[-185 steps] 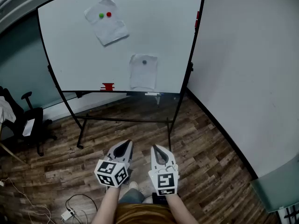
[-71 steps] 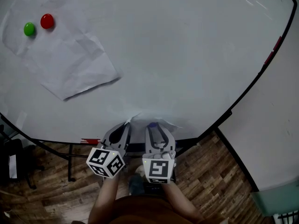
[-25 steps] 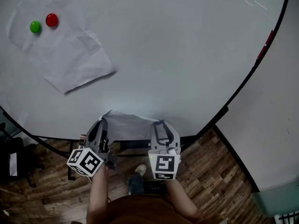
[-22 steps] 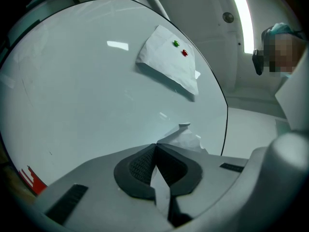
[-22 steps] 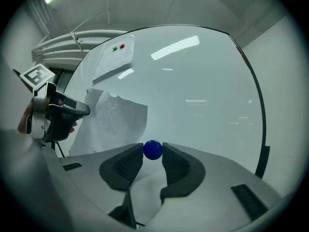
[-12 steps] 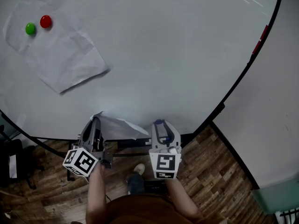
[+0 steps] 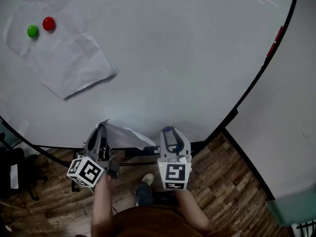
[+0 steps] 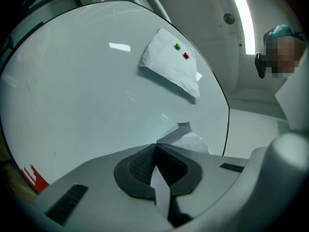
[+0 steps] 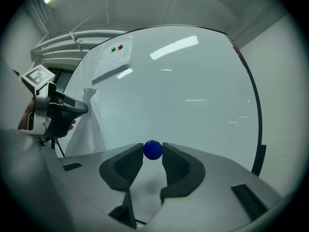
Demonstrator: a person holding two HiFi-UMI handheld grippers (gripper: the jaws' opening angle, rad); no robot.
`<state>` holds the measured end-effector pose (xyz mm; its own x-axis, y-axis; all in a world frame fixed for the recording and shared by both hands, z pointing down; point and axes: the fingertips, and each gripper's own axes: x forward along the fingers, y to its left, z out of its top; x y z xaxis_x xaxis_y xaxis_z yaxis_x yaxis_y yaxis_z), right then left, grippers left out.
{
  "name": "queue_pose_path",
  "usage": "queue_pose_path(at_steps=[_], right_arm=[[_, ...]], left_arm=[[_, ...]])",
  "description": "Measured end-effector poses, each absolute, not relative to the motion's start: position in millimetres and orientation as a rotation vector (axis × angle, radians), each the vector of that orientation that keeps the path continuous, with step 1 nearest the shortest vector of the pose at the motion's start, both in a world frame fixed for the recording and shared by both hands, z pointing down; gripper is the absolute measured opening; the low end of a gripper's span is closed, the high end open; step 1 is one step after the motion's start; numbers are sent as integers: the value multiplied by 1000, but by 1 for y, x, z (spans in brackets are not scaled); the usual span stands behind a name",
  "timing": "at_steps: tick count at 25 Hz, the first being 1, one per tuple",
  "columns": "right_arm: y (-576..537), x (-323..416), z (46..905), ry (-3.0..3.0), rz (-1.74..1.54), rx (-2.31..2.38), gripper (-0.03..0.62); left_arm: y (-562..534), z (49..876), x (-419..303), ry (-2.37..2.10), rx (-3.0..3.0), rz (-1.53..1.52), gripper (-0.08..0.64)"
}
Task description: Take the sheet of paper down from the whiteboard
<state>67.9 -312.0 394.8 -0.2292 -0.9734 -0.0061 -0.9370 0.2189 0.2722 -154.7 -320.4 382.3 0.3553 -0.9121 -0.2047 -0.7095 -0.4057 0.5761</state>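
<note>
My left gripper (image 7: pixel 101 129) is shut on the edge of a white sheet of paper (image 7: pixel 124 136), which hangs loose off the whiteboard (image 7: pixel 173 58) near its bottom edge. In the left gripper view the sheet (image 8: pixel 187 140) runs out from between the closed pads of the left gripper (image 8: pixel 155 150). My right gripper (image 7: pixel 168 131) is shut on a small blue magnet (image 9: pixel 153 150), held just off the board. The right gripper view shows the sheet (image 9: pixel 91 124) drooping from the left gripper (image 9: pixel 81 108). A second, crumpled sheet (image 7: pixel 61 53) stays pinned at the upper left by a green magnet (image 7: pixel 32 31) and a red magnet (image 7: pixel 48 23).
The board's black frame (image 7: pixel 256 78) curves down the right side, with a red marker (image 7: pixel 272 46) clipped on it. A white wall (image 7: pixel 291 132) stands to the right. Wood floor (image 7: pixel 217 181) lies below, and a black chair (image 7: pixel 15 172) sits at the far left.
Over the last second the left gripper pulled the sheet's free edge a little left and away from the board. The right gripper, holding the blue magnet, stays almost still.
</note>
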Motion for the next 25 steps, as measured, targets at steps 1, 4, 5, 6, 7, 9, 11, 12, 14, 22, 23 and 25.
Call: queue_pose_path(at_steps=[1,4,5,6,7,9,11,12,14,22,23,25], right_arm=[[-312,68,395,-2315,-328,1837,137],[-313,67,397,-2306,-330,1835,137],[-313,67,397,-2303,-330,1835,135],[-313,67,398,-2300,-330,1836,136],[-314,68,398,-2296,-330,1836,137],[-315,69,398,-2290,-336,1839,135],[-317,70,397,-2288,-350,1846,135],[-317,71,397,-2286,-353,1848,135],[-318,72,398,-2278,-347,1846,135],[-321,69,402,-2271,-329,1828,135],[-321,69,403,-2271,-328,1827,136],[-320,68,403,-2270,-327,1824,135]], left_arm=[[-321,383,-155,-1419,2234,-711,25],[-323,386,-156,-1415,2232,-707,25],[-323,387,-156,-1413,2231,-707,25],[-324,387,-156,-1411,2230,-707,25],[-325,388,-156,-1408,2229,-706,25],[-327,389,-154,-1400,2231,-702,25],[-329,390,-151,-1390,2234,-696,25],[-329,390,-150,-1387,2236,-693,25],[-330,390,-149,-1382,2238,-689,25],[-334,389,-156,-1391,2226,-704,25],[-334,389,-156,-1390,2226,-705,25],[-334,390,-156,-1390,2224,-703,25]])
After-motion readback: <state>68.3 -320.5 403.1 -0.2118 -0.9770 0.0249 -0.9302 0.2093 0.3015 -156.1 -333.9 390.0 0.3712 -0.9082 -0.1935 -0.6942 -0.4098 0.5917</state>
